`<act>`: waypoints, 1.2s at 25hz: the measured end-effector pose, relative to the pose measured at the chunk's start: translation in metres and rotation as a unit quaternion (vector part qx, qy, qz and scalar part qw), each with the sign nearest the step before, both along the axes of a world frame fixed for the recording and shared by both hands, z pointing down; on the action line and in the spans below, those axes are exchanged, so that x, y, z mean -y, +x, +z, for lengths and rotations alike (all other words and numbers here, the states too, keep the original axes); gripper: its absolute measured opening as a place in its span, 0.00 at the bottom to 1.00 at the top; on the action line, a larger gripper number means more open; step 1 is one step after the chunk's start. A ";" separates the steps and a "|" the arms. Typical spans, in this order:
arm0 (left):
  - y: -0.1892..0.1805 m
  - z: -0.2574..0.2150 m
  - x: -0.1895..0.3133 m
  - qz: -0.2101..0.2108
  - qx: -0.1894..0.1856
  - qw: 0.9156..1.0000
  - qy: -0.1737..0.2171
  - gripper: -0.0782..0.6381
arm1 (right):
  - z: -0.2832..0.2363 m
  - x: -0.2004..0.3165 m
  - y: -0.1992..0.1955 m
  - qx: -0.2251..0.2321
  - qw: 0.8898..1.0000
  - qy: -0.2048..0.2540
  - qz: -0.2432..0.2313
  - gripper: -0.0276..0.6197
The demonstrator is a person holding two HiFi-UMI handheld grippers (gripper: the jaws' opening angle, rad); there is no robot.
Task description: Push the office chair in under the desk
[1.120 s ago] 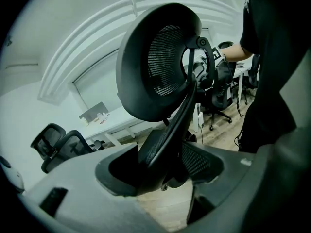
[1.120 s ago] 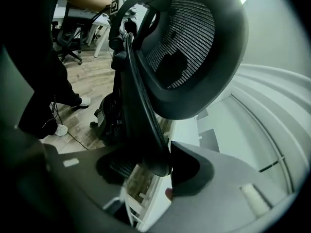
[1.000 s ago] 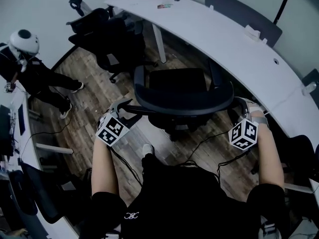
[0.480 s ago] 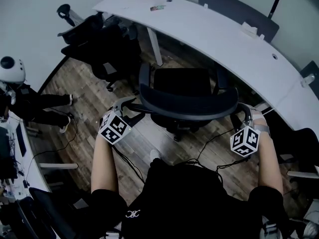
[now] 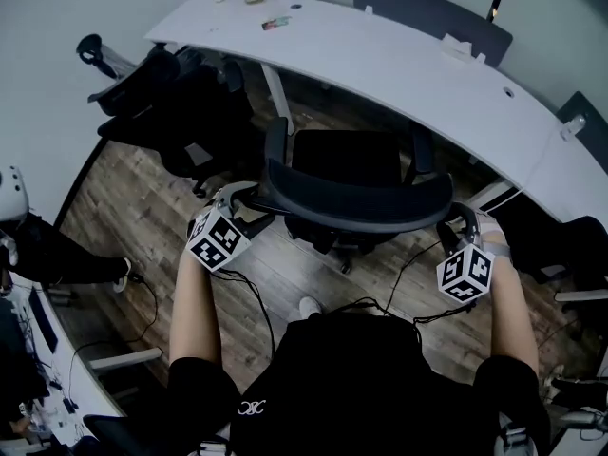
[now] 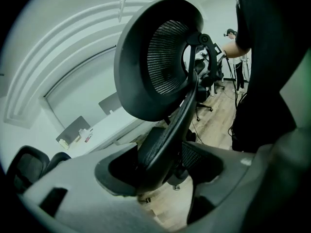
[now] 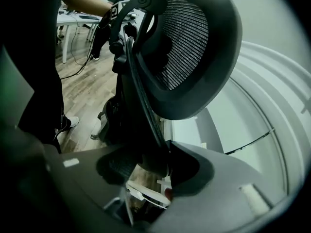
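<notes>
A black mesh office chair [image 5: 347, 164] faces the curved white desk [image 5: 399, 60], and its seat front reaches the desk's edge. Its curved backrest [image 5: 356, 212] is nearest me. My left gripper [image 5: 249, 200] is shut on the backrest's left end, and my right gripper [image 5: 454, 218] is shut on its right end. In the left gripper view the backrest frame [image 6: 170, 125] fills the space between the jaws of the left gripper [image 6: 160, 171], with the headrest [image 6: 155, 57] above. In the right gripper view the same frame [image 7: 141, 106] sits between the jaws of the right gripper [image 7: 150, 166].
A second black chair [image 5: 180, 112] stands close on the left near the desk leg [image 5: 278, 98]. Another dark chair [image 5: 560, 245] is at the right. Cables [image 5: 399, 274] trail over the wood floor behind the chair. A person's legs [image 5: 66, 259] are at the far left.
The chair and both grippers have moved forward toward the desk, and the seat now sits closer under its edge. The person at the left has slid toward the frame's edge.
</notes>
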State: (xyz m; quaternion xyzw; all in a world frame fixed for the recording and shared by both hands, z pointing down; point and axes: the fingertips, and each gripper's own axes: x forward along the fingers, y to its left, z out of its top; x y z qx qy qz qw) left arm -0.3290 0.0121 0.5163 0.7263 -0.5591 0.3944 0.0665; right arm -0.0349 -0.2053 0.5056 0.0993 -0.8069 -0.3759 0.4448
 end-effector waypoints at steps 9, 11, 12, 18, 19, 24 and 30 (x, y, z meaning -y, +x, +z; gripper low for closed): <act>-0.049 0.003 -0.001 0.060 0.007 0.998 -0.004 0.52 | 0.003 -0.042 -0.022 0.016 0.998 0.001 0.067 0.37; -0.056 0.003 0.000 0.067 0.009 0.998 -0.003 0.52 | 0.003 -0.049 -0.025 0.020 0.997 0.003 0.073 0.37; -0.059 0.003 0.000 0.070 0.009 0.998 -0.003 0.52 | 0.003 -0.053 -0.026 0.022 0.997 0.003 0.076 0.37; -0.073 0.000 0.007 0.094 0.007 0.996 -0.004 0.53 | 0.002 -0.062 -0.032 0.023 0.995 0.002 0.097 0.37; -0.076 0.001 0.008 0.094 0.008 0.995 -0.005 0.53 | 0.002 -0.063 -0.034 0.024 0.995 0.003 0.099 0.37; -0.084 0.002 0.019 0.104 0.009 0.994 -0.010 0.53 | 0.002 -0.064 -0.037 0.022 0.993 0.000 0.114 0.37; -0.098 0.003 0.032 0.114 0.014 0.993 -0.015 0.54 | 0.004 -0.062 -0.045 0.026 0.992 0.002 0.124 0.37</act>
